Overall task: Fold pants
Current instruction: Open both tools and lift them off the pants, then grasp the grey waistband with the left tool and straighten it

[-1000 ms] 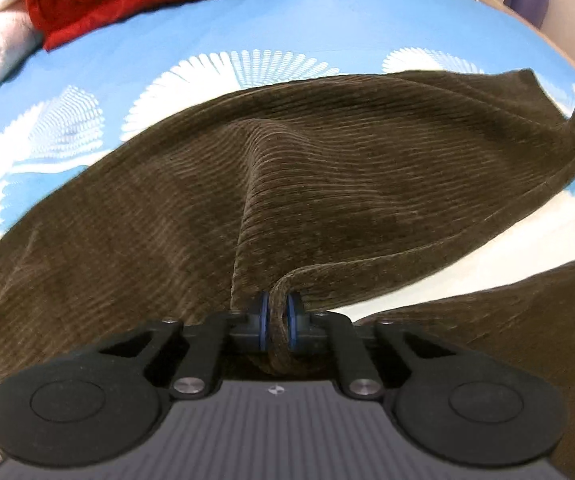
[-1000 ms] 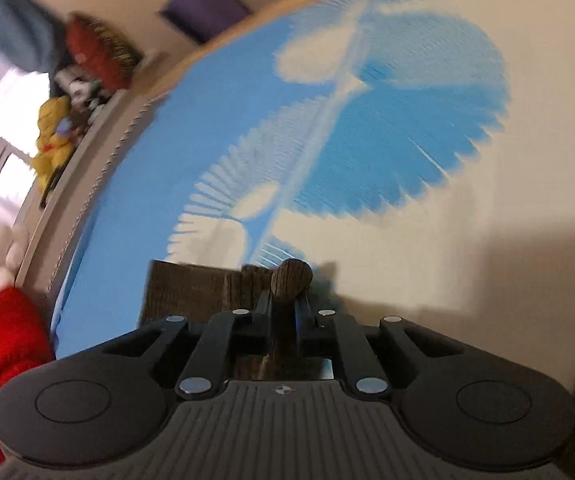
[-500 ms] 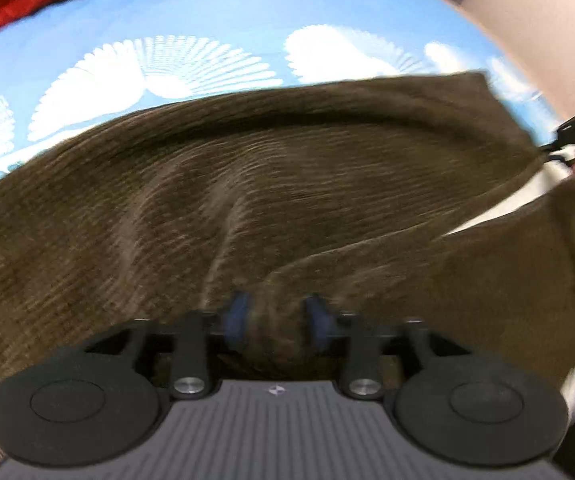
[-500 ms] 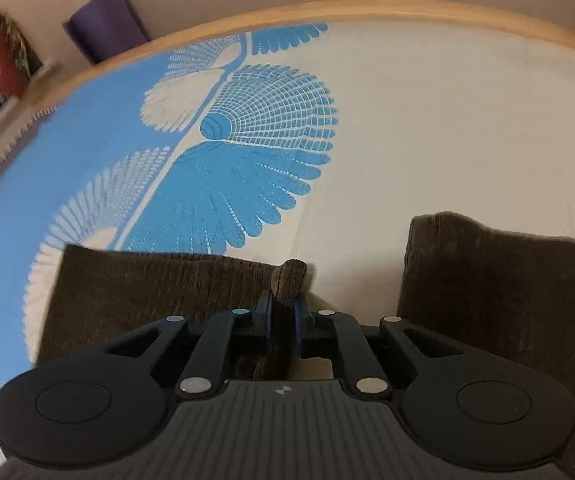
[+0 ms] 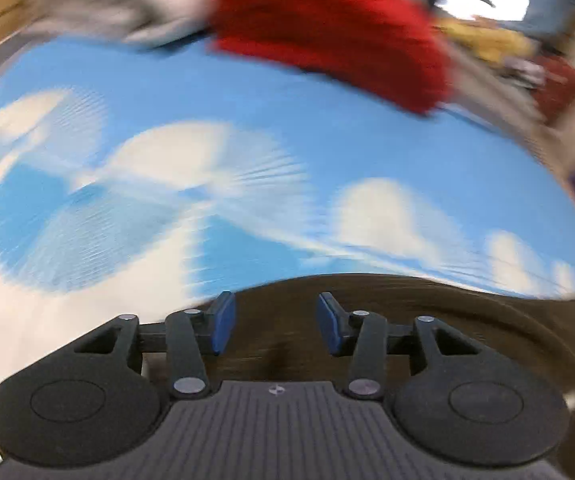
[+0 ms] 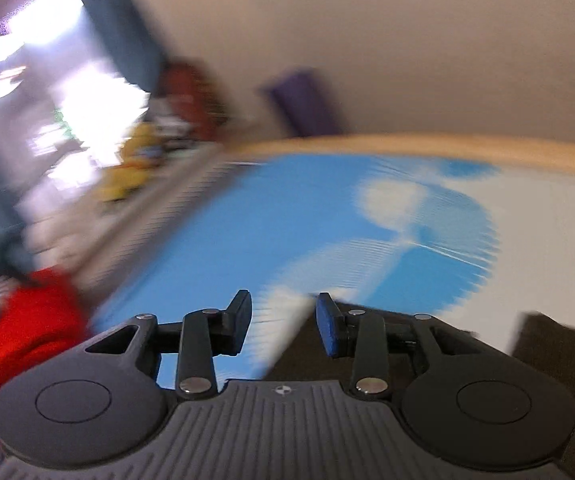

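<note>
Left wrist view showed the pants [image 5: 427,320] lying below the left gripper [image 5: 275,320], running toward three o'clock; its jaws, part open, were closing on nothing. Right gripper [image 6: 283,324], jaws opening and empty, hung over their edge.

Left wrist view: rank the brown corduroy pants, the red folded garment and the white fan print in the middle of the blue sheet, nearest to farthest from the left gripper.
1. Brown corduroy pants: directly below the left gripper, nothing between its jaws.
2. White fan print: mid-sheet, ahead and slightly left.
3. Red folded garment: far edge of the bed, ahead and right.
</note>
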`<state>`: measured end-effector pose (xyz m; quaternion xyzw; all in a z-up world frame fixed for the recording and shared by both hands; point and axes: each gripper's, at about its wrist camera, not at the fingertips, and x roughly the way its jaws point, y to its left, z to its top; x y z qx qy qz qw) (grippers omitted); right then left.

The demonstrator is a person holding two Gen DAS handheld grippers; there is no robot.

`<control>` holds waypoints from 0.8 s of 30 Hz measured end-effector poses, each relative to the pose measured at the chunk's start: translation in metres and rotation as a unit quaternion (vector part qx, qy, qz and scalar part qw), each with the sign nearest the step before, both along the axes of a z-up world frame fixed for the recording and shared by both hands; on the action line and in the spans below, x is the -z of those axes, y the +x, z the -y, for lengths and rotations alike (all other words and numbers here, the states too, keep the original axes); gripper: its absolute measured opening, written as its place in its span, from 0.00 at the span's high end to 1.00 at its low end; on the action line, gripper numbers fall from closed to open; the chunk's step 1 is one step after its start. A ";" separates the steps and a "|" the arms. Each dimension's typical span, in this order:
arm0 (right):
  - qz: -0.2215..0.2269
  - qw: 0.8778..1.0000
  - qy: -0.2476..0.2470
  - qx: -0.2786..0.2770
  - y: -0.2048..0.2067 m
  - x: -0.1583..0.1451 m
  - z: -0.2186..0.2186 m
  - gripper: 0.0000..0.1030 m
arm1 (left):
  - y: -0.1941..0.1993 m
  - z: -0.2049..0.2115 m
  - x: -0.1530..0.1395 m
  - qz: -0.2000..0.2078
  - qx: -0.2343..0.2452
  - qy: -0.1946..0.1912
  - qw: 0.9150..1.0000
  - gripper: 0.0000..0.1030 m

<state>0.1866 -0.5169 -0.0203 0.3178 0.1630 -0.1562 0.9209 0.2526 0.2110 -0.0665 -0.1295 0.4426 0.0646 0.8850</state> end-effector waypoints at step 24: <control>-0.045 0.980 -0.109 -0.161 -0.105 0.000 -0.110 0.51 | -0.020 -0.011 0.033 0.031 -0.005 0.068 0.997 0.52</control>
